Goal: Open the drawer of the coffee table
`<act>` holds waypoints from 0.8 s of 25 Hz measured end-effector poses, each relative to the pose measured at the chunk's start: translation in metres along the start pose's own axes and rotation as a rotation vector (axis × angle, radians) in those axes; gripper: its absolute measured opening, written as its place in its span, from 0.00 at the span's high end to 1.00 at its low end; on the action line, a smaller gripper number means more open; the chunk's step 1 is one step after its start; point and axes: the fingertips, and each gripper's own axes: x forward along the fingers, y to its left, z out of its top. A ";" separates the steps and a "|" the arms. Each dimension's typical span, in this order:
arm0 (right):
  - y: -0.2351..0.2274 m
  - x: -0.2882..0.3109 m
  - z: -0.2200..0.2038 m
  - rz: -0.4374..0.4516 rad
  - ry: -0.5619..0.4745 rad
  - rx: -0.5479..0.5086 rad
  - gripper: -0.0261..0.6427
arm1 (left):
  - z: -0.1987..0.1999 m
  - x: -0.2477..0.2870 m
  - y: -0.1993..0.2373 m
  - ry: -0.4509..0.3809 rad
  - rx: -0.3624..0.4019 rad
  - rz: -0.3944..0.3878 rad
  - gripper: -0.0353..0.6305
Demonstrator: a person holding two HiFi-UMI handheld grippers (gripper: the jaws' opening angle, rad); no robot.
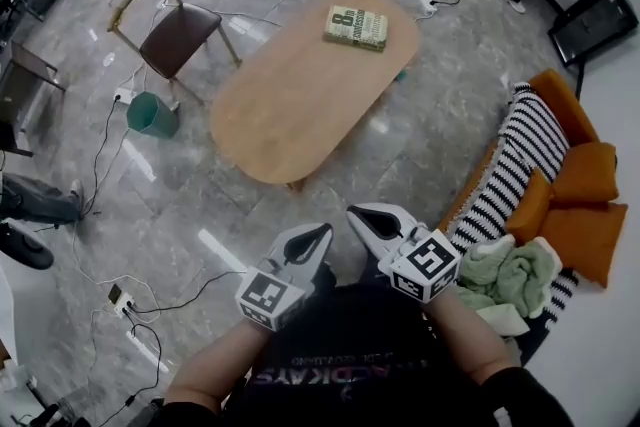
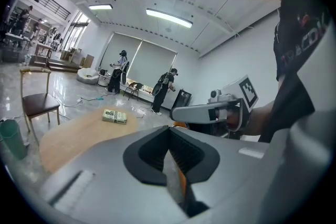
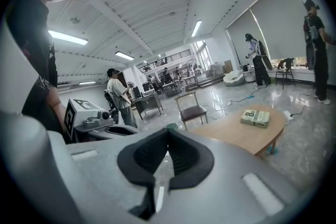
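Well, in the head view both tools sit close to the person's body at six o'clock. The left gripper (image 1: pixel 312 243) and the right gripper (image 1: pixel 365 220) each have their jaws pressed together with nothing between them. The oval wooden coffee table (image 1: pixel 290 105) stands well apart at twelve o'clock, with a book (image 1: pixel 355 27) on its far end. No drawer front shows from above. A chair (image 1: pixel 178 30) is at ten o'clock and a striped sofa (image 1: pixel 515 165) at three.

In the left gripper view the closed, empty jaws point past the table, which lies out at nine o'clock.

In the right gripper view the jaws are likewise closed and empty, with the table at three o'clock.

I'd judge this to be the approach, with the drawer untouched. Next the person must get near, find the drawer's handle below the top, and part one gripper's jaws to take it
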 end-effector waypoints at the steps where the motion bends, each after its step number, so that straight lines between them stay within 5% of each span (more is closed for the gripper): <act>1: -0.007 -0.001 0.001 0.006 0.005 -0.004 0.96 | 0.001 0.007 0.000 -0.002 -0.003 0.008 0.94; 20: -0.139 0.026 -0.046 0.107 0.099 -0.005 0.96 | -0.050 0.109 0.034 0.057 -0.039 0.162 0.94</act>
